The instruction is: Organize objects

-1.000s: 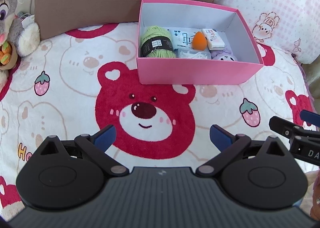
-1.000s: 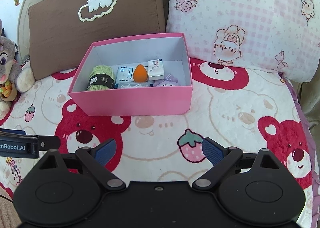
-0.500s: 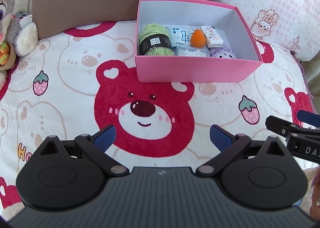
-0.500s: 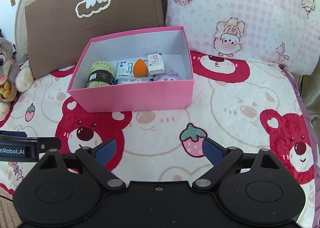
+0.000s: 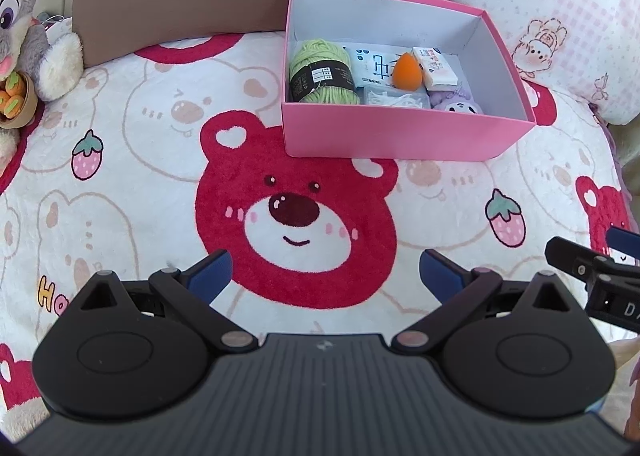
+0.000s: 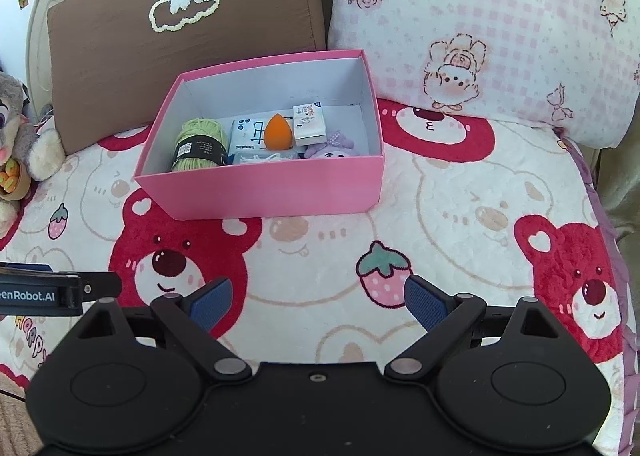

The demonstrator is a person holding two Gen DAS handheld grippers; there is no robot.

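Bear-print blanket (image 5: 120, 175) carries a pink box (image 5: 400, 135) of yarn (image 5: 322, 71); both grippers, left (image 5: 322, 274) and right (image 6: 318, 302), hover empty, fingers wide.

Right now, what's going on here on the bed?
A person holds two grippers over a bear-print blanket. Both the left gripper and right gripper are open and hold nothing. The pink box already contains green yarn, an orange sponge, packets and a purple plush.

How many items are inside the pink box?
6: green yarn at left, wipes pack, orange sponge, small carton, clear packet and purple plush in front. More may be hidden.
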